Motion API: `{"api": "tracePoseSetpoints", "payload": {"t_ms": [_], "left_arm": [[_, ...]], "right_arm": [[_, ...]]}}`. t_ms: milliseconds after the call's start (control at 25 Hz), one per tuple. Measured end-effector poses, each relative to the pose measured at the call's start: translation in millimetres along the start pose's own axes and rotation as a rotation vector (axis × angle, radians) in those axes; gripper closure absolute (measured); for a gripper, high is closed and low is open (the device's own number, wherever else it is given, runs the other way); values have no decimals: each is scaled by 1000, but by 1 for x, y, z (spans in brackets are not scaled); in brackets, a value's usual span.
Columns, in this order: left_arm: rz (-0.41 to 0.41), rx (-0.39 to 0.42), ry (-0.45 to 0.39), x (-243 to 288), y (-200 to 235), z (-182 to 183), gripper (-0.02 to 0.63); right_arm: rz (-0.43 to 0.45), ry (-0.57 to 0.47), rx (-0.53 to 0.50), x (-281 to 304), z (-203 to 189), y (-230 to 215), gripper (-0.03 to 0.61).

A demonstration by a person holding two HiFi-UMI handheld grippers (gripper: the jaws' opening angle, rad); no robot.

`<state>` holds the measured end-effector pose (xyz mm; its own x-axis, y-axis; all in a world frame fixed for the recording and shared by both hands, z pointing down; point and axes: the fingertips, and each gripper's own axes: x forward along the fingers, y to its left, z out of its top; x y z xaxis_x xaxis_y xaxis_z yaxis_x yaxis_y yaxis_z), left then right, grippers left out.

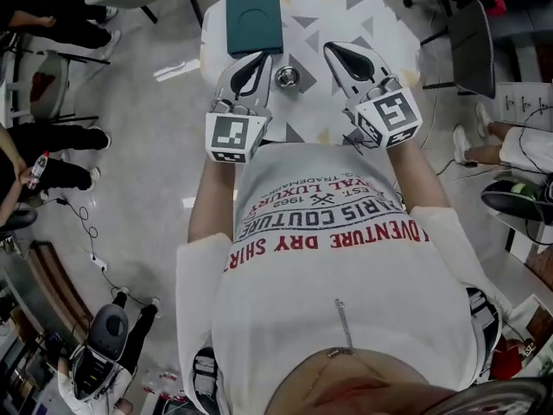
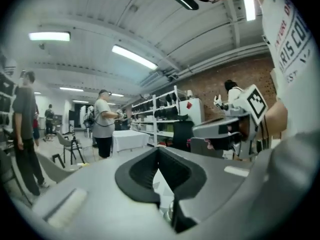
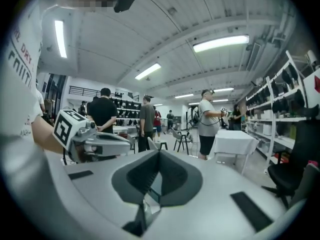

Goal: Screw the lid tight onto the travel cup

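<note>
I'm reading upside-down print on the white shirt (image 1: 346, 318): "PARIS COUTURE", "1962", and in red "VENTURE DRY SHIR". In the left gripper view I'm catching only "RIS CO" on that shirt (image 2: 295, 39).

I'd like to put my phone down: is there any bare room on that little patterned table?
Yes: the table is bare right of the green box, out to its rim. The near edge is crowded: a round metal piece lies there, with the left tool and right tool either side.

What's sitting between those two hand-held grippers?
In the head view, a small round metal piece, cup or lid, sits on the table between them.
</note>
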<state>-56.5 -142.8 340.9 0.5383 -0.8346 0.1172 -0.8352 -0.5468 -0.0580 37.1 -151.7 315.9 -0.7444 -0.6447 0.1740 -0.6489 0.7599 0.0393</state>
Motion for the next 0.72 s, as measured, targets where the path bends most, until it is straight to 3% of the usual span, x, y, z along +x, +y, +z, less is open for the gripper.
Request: {"api": "tracePoseSetpoints", "payload": {"t_ms": [160, 400, 720], "left_arm": [[99, -98, -10, -11, 23, 17, 603], [106, -58, -16, -20, 32, 34, 603], [125, -56, -13, -22, 39, 41, 601]], "right_arm": [[-1, -40, 0, -4, 11, -2, 568], [-18, -85, -8, -7, 19, -7, 569], [-18, -61, -3, -5, 14, -6, 569]]}}
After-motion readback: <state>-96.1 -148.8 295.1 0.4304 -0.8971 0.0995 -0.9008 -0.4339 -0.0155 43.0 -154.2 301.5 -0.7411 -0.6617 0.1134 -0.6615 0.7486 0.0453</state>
